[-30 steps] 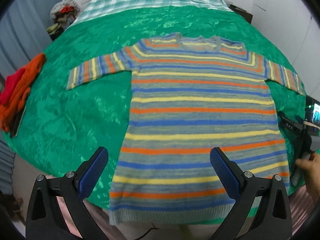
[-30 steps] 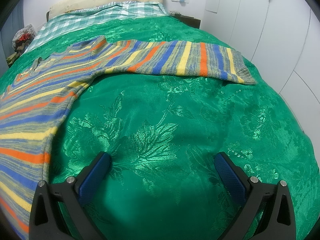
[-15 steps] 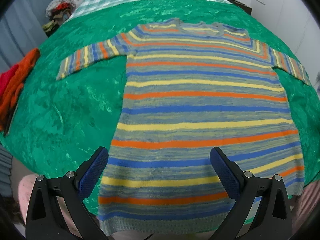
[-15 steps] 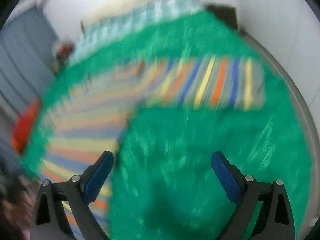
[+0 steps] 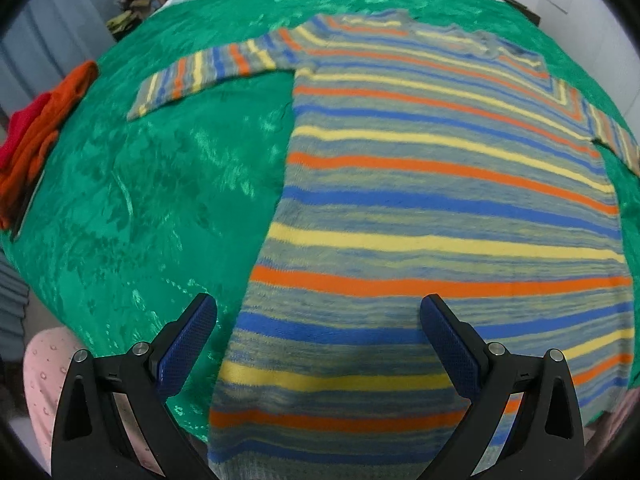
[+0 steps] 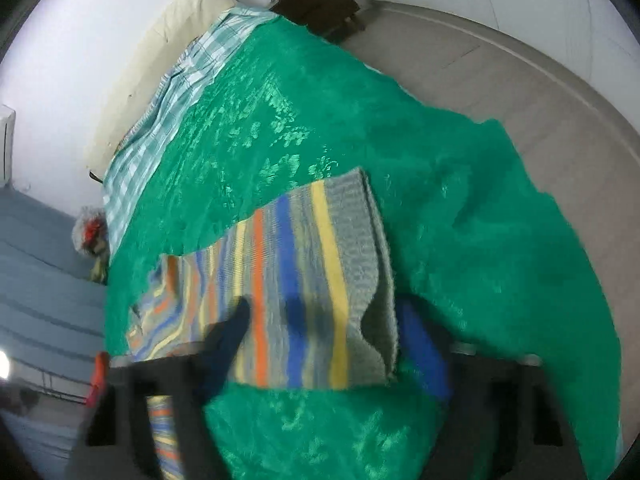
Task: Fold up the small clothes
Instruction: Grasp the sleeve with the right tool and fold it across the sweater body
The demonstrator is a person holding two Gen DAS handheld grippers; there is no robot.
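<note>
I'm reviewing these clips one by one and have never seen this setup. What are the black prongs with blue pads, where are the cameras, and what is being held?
There is no robot: a person holds a gripper in each hand, each with a fisheye camera looking along its jaws. The left view shows the left gripper, jaws open and empty, above the hem of a striped sweater spread on a green bedspread. Orange and red clothes lie at the bed's edge. The blurred right view shows the right gripper at the sweater's sleeve, its jaws closing with the cuff end between them.
</note>
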